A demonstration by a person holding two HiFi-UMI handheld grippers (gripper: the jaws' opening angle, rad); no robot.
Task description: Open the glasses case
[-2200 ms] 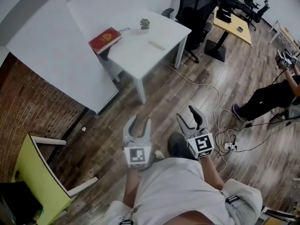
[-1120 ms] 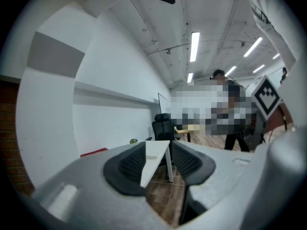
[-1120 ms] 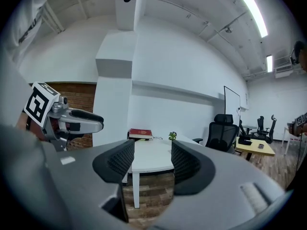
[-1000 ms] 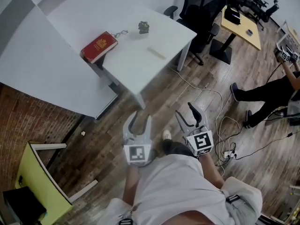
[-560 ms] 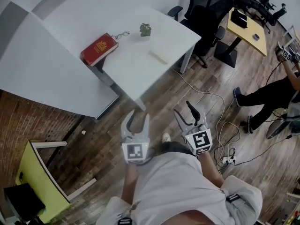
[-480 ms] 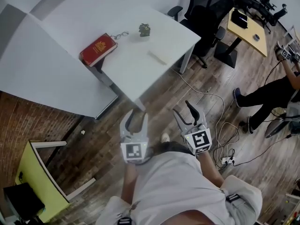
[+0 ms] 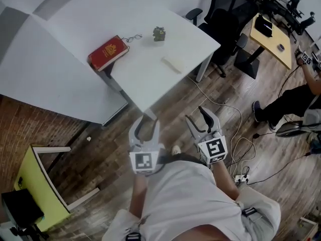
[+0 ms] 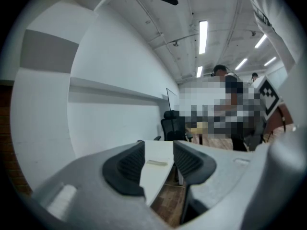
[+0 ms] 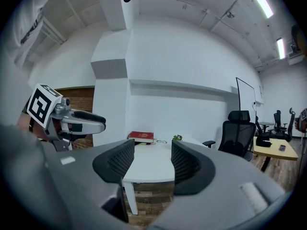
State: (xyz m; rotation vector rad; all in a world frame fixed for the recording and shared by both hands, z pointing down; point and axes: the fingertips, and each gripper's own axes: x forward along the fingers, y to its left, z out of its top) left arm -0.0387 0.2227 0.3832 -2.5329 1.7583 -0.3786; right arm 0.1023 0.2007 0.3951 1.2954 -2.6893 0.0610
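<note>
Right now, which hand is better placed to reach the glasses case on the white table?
Probably left: the open left gripper frames the glasses case between its jaws. The right gripper, also open, points toward the red book.

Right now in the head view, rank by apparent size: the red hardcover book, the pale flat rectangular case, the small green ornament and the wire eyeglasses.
Largest: red hardcover book.
Next: pale flat rectangular case.
Smallest: small green ornament and wire eyeglasses, too alike to rank.
</note>
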